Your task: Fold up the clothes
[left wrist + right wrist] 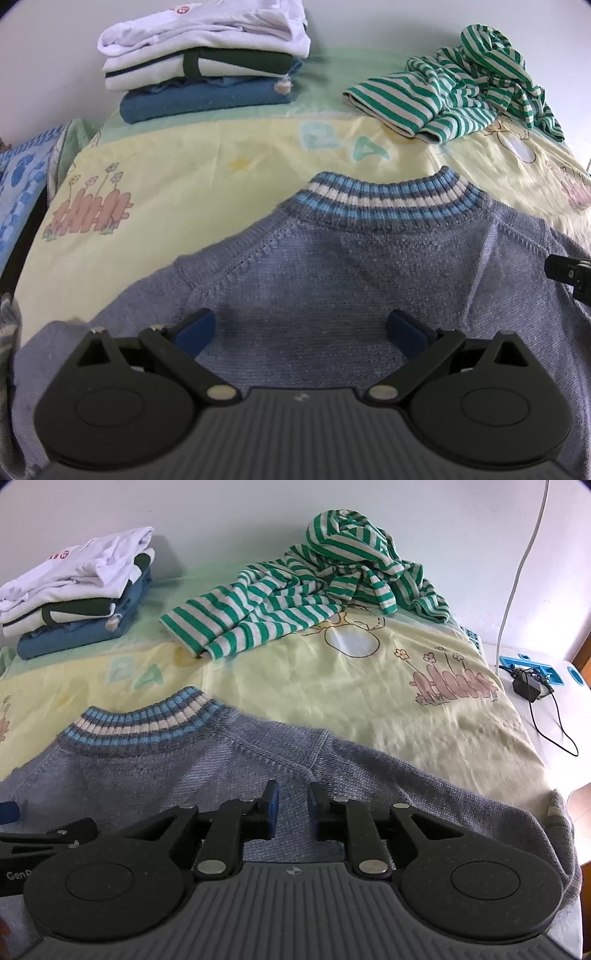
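grey sweater (332, 280) lay flat, ready for folding; left gripper (301, 332) spread wide, empty; right gripper (291, 808) narrow gap, gripping nothing.

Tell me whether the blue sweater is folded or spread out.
Spread out: the sweater lies flat on the yellow sheet, collar away, one sleeve stretched sideways.

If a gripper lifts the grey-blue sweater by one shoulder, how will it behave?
The sweater is a soft knit lying flat on the sheet, so it would likely droop and trail its sleeves. Its thick ribbed collar suggests some weight for its size. The coarse knit should grip well, hardly slipping.
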Motion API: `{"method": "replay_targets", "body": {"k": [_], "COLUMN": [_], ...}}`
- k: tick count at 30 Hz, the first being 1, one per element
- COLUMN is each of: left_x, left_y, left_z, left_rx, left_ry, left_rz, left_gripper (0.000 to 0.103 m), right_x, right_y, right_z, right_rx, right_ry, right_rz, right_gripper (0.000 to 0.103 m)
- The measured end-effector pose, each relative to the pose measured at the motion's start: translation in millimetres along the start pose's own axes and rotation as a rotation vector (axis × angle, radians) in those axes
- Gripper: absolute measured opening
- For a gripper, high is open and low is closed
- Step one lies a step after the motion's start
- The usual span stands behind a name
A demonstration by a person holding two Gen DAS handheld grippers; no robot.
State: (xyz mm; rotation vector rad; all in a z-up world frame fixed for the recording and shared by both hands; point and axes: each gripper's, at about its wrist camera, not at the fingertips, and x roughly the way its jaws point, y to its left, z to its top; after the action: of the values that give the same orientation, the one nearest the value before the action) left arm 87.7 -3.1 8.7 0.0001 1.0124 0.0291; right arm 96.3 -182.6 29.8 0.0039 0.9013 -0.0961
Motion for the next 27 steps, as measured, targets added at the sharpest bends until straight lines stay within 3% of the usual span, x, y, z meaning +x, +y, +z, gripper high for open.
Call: {"method": "replay_targets", "body": {"k": [11, 27], "left_x": [-2, -9], "left_y": [9, 18], "left_z": [-3, -20], "left_rx": [-0.004, 0.035], "left_ry": [0.004, -0.002], "left_rz": [-0.005, 0.014], "left_gripper": [0.1, 0.1], "right_x": [-6, 0], "right_y": [10, -4], "right_z": [-1, -8], "right_rx": [-0.007, 0.028], "right_ry": [0.005, 0.049], "right_rz": [-0.01, -0.021], "right_gripper": [0.036, 0.039]}}
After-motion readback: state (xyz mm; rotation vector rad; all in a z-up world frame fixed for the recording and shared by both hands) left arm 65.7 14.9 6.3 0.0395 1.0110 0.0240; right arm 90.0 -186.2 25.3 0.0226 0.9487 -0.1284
